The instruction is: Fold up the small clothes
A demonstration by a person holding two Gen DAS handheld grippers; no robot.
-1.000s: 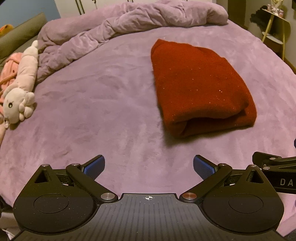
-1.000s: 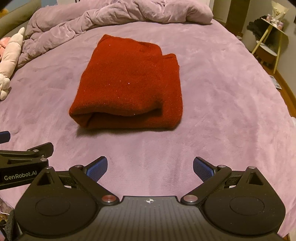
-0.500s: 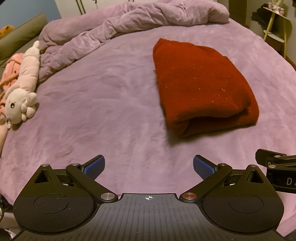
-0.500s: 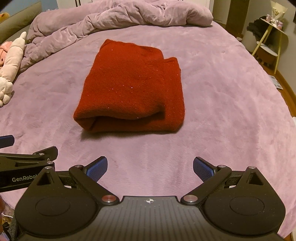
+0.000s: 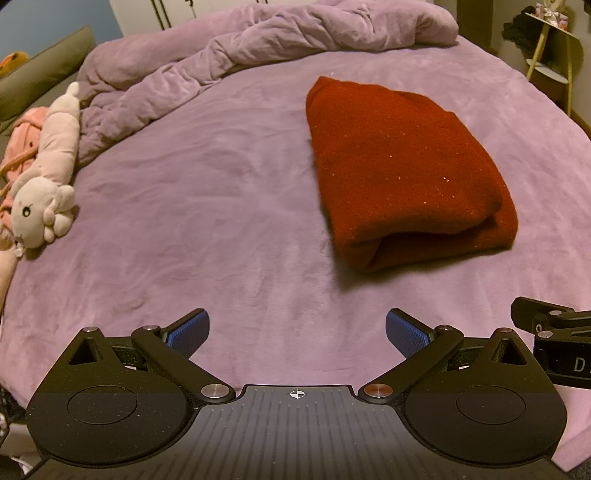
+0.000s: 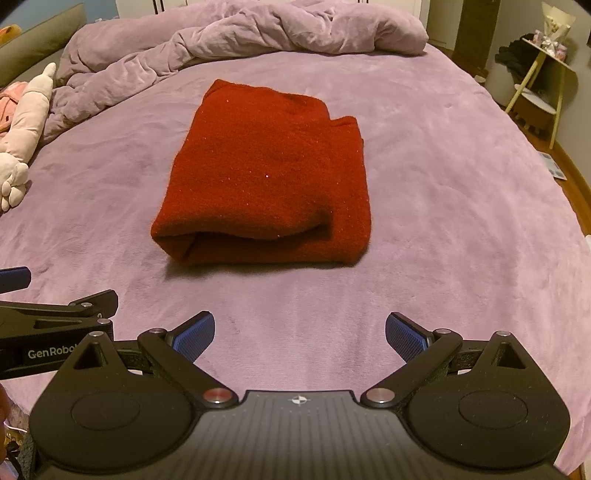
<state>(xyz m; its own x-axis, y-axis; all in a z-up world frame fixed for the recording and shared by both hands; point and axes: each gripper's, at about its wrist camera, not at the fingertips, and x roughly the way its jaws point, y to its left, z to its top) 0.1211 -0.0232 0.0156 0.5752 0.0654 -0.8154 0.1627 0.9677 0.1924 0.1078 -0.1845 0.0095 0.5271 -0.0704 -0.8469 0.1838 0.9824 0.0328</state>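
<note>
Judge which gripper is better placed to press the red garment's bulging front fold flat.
Right, probably. The red garment lies straight ahead of the open right gripper; for the open left gripper it sits off to the right.

A purple plush bed (image 6: 461,192) fills the dim, warm-lit room, a rumpled duvet (image 6: 258,33) heaped at its far edge. A yellow-legged side table (image 6: 543,85) stands right, over wooden floor (image 6: 576,192).

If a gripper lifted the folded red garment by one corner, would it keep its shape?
Probably not. The red garment looks like soft knit, with rounded, sagging folds at its near edge, so it would likely droop and unfold. Pushed, it would probably bunch on the plush purple bedspread instead of sliding.
</note>
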